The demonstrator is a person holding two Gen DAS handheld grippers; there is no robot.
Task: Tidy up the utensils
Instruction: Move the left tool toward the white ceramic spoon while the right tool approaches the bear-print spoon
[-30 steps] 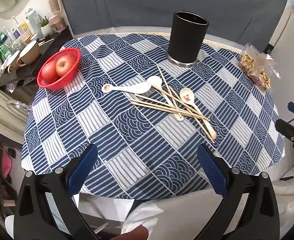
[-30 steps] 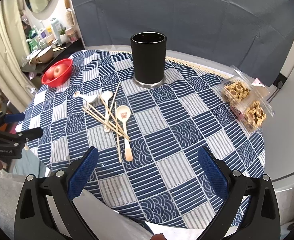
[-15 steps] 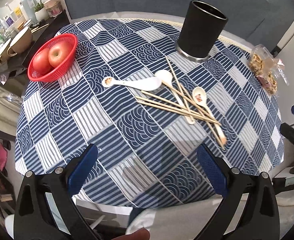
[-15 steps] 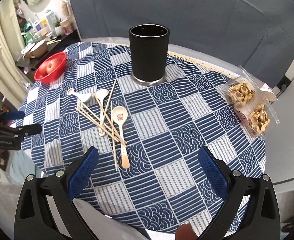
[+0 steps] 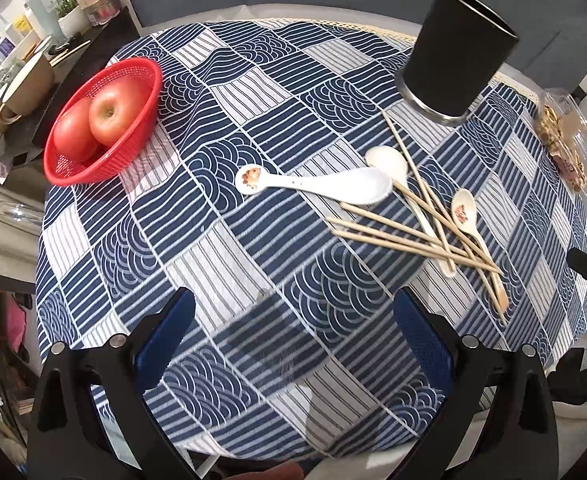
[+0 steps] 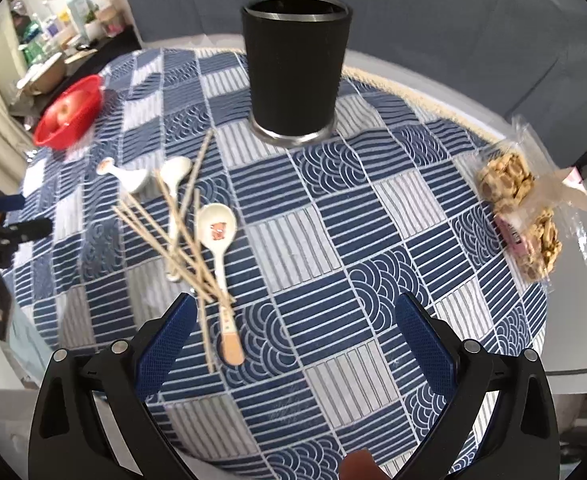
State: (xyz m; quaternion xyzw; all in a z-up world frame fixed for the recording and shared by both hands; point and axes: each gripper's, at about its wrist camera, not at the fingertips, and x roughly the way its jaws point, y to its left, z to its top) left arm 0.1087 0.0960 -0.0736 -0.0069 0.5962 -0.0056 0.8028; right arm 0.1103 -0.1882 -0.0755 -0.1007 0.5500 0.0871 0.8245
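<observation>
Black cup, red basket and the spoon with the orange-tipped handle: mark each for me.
black cup point(image 6: 296, 76), right wrist view, middle of its outer wall
red basket point(image 5: 143, 92), left wrist view, right-hand rim
spoon with the orange-tipped handle point(image 6: 216, 226), right wrist view, inside its bowl

Spoons point(image 5: 325, 186) and chopsticks point(image 5: 409, 236) before holder point(image 5: 455, 54)

Right view: red basket point(image 6: 69, 118) and shelf clutter point(image 6: 59, 46) are motion-blurred. Left view: snack bag point(image 5: 565, 140) is cut by the frame edge; black holder point(image 5: 457, 54) interior is not visible.
</observation>
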